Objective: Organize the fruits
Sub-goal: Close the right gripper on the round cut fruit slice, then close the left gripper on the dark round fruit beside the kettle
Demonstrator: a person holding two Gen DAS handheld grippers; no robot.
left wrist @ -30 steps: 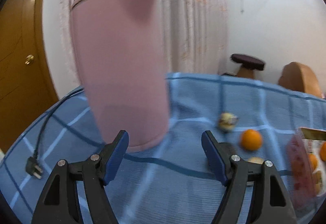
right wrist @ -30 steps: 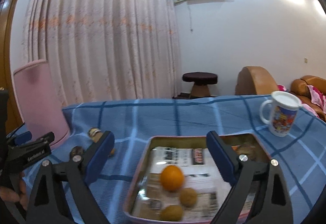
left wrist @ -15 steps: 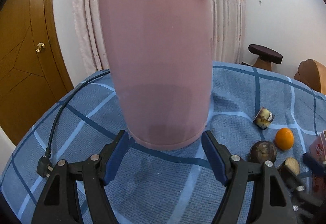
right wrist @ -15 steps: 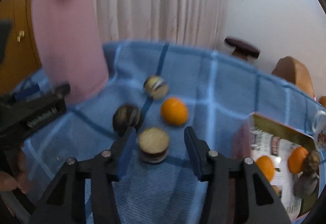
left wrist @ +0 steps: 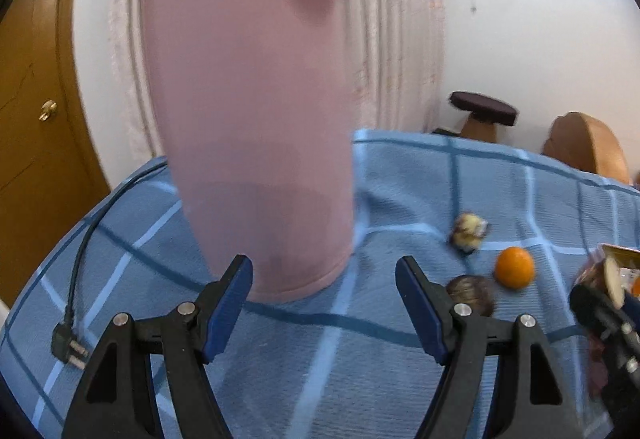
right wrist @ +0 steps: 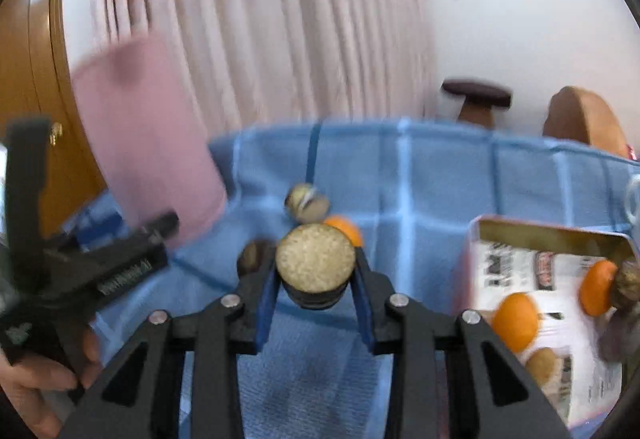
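Blue-padded fingers of the right tool [right wrist: 315, 271] clamp a halved dark fruit [right wrist: 315, 259], cut face up, above the blue checked surface [right wrist: 432, 191]. Behind it lie an orange [right wrist: 347, 230] and two more fruits; the tin tray [right wrist: 548, 239] to the right holds several. The left tool [left wrist: 324, 303] stands spread wide and holds nothing, facing a pink kettle [left wrist: 252, 119].

A: What did the halved fruit [right wrist: 316, 259] look like?
B: Pale, grainy cut face turned up, dark rind below, lifted off the cloth.
A: And the others?
B: An orange [left wrist: 515, 267], a dark round fruit [left wrist: 474, 292] and a peeled one [left wrist: 469, 233] lay loose nearby.
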